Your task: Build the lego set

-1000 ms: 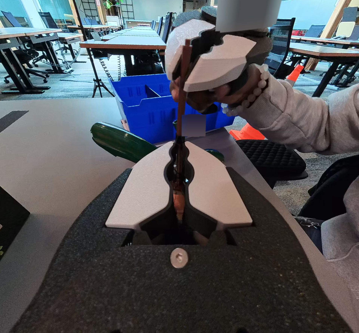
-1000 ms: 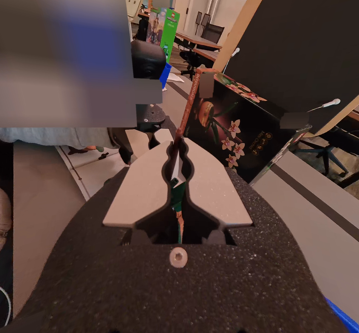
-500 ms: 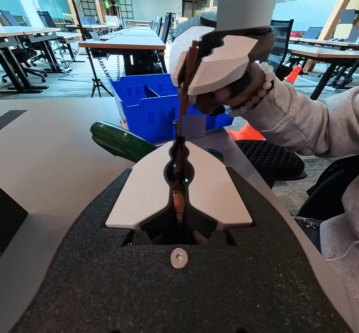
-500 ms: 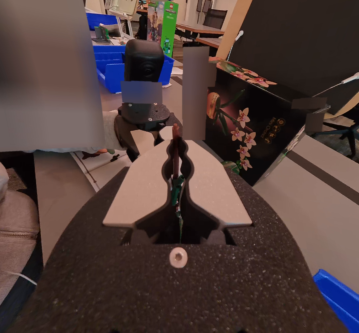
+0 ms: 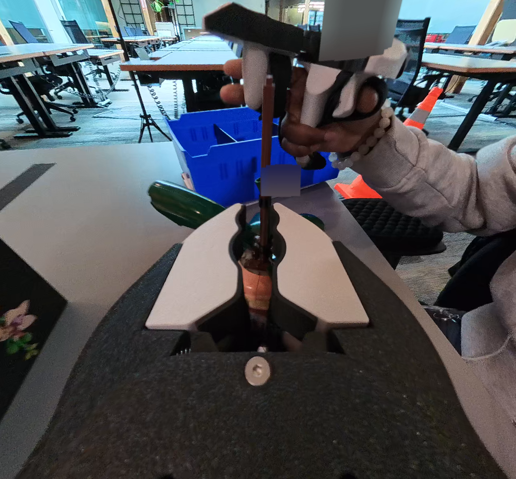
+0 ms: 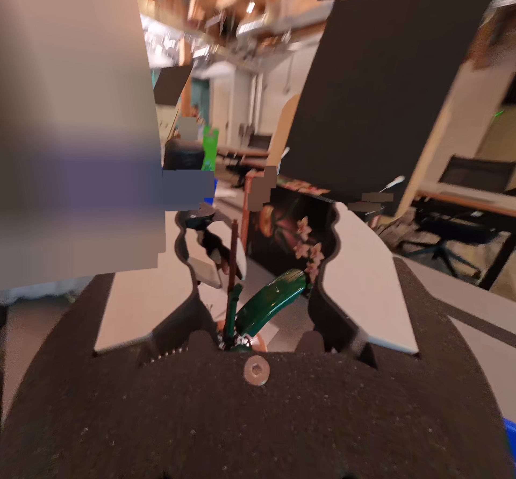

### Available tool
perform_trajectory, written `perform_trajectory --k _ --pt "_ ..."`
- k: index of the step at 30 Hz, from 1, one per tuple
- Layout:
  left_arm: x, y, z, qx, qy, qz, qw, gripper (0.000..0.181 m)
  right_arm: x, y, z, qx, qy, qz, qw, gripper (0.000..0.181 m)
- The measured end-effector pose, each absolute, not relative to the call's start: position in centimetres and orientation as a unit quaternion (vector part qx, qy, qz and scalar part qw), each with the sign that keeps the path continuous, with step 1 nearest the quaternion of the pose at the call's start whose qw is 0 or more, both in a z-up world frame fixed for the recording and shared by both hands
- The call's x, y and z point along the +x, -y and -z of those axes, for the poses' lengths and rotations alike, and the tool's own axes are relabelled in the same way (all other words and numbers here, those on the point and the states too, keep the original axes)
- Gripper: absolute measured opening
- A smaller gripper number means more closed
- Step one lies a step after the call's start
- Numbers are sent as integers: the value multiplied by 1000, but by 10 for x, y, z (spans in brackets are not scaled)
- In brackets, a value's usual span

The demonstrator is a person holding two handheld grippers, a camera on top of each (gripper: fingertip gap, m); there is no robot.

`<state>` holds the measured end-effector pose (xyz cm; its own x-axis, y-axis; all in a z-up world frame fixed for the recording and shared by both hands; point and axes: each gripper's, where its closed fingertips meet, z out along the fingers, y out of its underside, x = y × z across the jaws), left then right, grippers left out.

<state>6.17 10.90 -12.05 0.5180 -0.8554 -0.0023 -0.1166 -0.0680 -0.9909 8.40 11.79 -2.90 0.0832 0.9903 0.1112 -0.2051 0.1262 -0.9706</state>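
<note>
My left gripper [image 5: 258, 208] is shut on the pinkish pot [image 5: 257, 284] of a lego plant. A thin brown stem [image 5: 266, 141] rises from the pot, with a dark green leaf [image 5: 181, 206] to its left. My right gripper [image 5: 282, 85] hangs over the stem's top with its jaws apart, and the stem's tip stands between its fingers, apart from them. In the blurred right wrist view my right gripper [image 6: 258, 211] is wide open and empty. Below it I see the stem [image 6: 233, 250], the leaf [image 6: 268, 300] and the left gripper [image 6: 206, 242].
A blue divided bin [image 5: 223, 164] stands on the grey table [image 5: 83, 200] behind the plant. The black lego box with flowers [image 6: 282, 231] stands beyond the plant and shows at the left [image 5: 16, 326]. An orange cone [image 5: 421, 108] and office desks are behind. My hands' fingertips stand some 10 centimeters from each other. The right gripper is farther from the dark green leaf [image 5: 181, 206], some 11 centimeters, than the left, some 4 centimeters.
My right gripper has opened and let go of the brown stem, and has lifted and tipped to point down over it. My left gripper still holds the pot in place.
</note>
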Motion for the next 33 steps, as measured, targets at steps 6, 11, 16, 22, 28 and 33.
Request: perform_trajectory --k 6,11,16,22,28,33 --pt "13 -86 77 -664 -369 267 594 37 121 -122 38 -457 417 -497 608 130" --pt "-28 -43 82 -725 -350 193 561 69 117 -98 120 -527 574 -406 478 131" --pt "-25 9 133 -758 -321 192 535 69 110 -101 198 -596 623 -324 390 126" --pt "-37 55 161 -771 -244 195 555 58 92 -107 214 -609 601 -328 401 117" --pt "-63 73 164 -761 -167 204 593 46 80 -111 223 -606 610 -307 407 113" --pt "-67 71 155 -727 -153 212 635 47 73 -112 228 -614 607 -293 411 110"
